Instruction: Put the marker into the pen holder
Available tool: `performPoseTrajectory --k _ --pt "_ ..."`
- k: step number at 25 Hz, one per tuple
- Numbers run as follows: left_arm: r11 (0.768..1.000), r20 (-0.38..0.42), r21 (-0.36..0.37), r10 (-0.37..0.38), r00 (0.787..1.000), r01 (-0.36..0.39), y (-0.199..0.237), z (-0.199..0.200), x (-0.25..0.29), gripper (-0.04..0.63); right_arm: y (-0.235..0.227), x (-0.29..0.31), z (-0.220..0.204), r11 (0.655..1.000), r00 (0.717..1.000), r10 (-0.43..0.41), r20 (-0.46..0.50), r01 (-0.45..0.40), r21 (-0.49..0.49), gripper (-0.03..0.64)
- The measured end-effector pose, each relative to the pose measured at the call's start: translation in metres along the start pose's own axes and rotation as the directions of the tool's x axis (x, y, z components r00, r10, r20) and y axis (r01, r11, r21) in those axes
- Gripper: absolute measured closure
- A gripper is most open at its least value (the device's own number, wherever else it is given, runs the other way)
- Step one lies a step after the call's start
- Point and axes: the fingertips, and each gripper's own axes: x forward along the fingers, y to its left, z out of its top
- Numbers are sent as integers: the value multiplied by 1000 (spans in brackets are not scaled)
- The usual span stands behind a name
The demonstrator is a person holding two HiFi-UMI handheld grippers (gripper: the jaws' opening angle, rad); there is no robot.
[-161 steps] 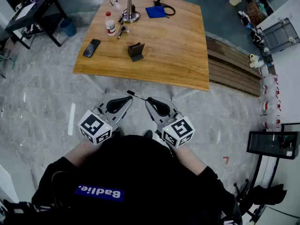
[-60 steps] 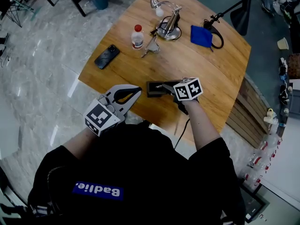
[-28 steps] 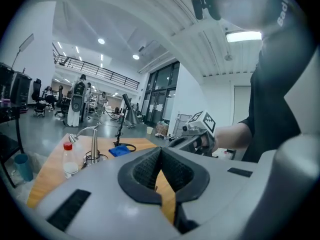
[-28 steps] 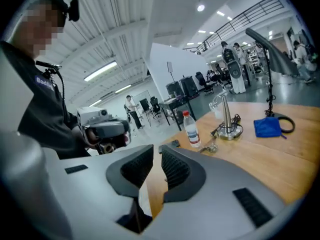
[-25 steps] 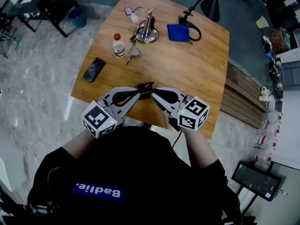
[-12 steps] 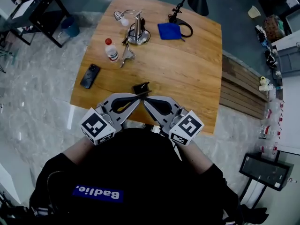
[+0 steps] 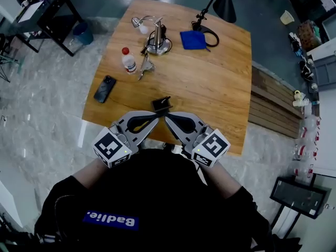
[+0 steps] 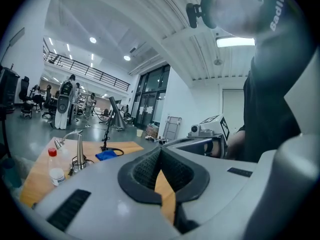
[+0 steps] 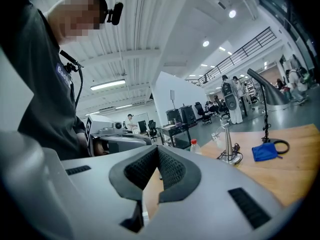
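A dark pen holder [image 7: 160,105] stands near the front edge of the wooden table [image 7: 220,83]. A black marker [image 7: 166,98] sticks out of it at a slant. My left gripper [image 7: 157,115] and right gripper [image 7: 166,115] hang side by side just in front of the holder, tips almost touching each other, apart from it. Both are shut with nothing in them. In the left gripper view the left gripper [image 8: 160,155] shows its pads pressed together. The right gripper [image 9: 159,154] looks the same in its own view. Neither gripper view shows the holder.
On the table lie a phone [image 7: 105,88], a small red-capped bottle [image 7: 128,61], keys [image 7: 145,67], a metal stand with a cable [image 7: 156,40] and a blue cloth [image 7: 192,39]. A black lamp base [image 7: 224,7] stands behind the table. Wooden planks [image 7: 273,104] lie to the right.
The marker once held at the gripper tips now stands in the holder. The right gripper has drawn back from the holder to sit beside the left one. Both have stayed shut over the last second.
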Motion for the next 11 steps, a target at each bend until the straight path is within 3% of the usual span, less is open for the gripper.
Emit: performPoseTrajectory --k 11 --pt "999 0 -35 26 1000 -26 2 5 -2 586 -2 5 -3 1000 1000 13 -6 -13 9 611"
